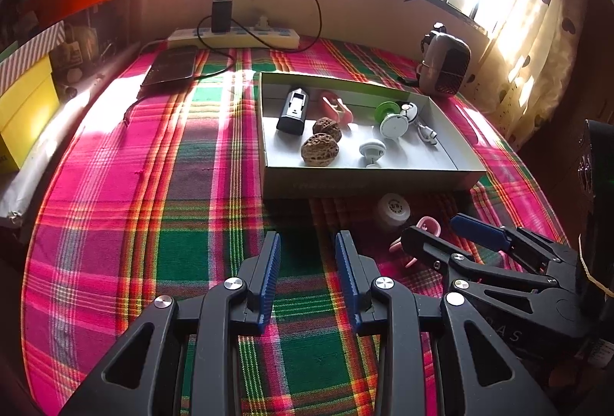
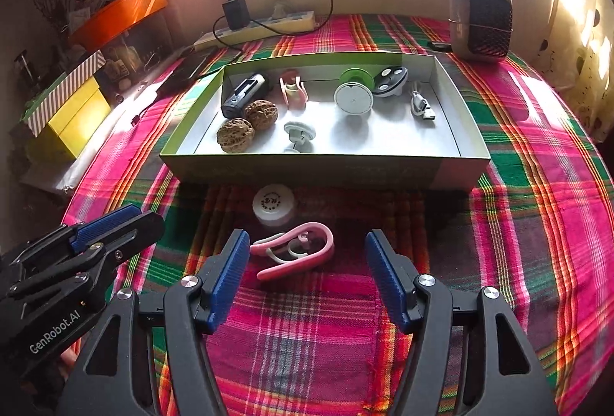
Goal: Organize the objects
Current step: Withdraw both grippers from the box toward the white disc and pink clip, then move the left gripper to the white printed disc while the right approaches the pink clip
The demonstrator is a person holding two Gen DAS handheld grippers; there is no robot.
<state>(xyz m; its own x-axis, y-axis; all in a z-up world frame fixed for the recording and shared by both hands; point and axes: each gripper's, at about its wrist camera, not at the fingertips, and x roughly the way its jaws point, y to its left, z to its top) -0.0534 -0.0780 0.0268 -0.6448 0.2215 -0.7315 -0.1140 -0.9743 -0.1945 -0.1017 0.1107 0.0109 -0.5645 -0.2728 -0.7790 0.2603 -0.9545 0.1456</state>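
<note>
A: Our right gripper [image 2: 303,274] has its jaws wide, with the pink clip [image 2: 293,253] lying on the plaid surface [image 2: 518,224] just ahead of them and nothing pinched yet. The clip is thin, springy and open-looped; we think the pads could close on one arm only and flick it sideways.

B: And the white jar [image 2: 273,205] sits just beyond it, right against the box [image 2: 326,172]. If we push forward while closing, we may knock the jar or shove the clip under the box wall.

A: Our left gripper [image 1: 309,274] hangs over bare cloth, jaws narrow and empty.

B: The left wrist view hides most of the clip behind the right gripper's fingers [image 1: 479,233]; only the right wrist view shows its whole loop. Both show the walnuts [image 2: 247,122] in the box.
</note>
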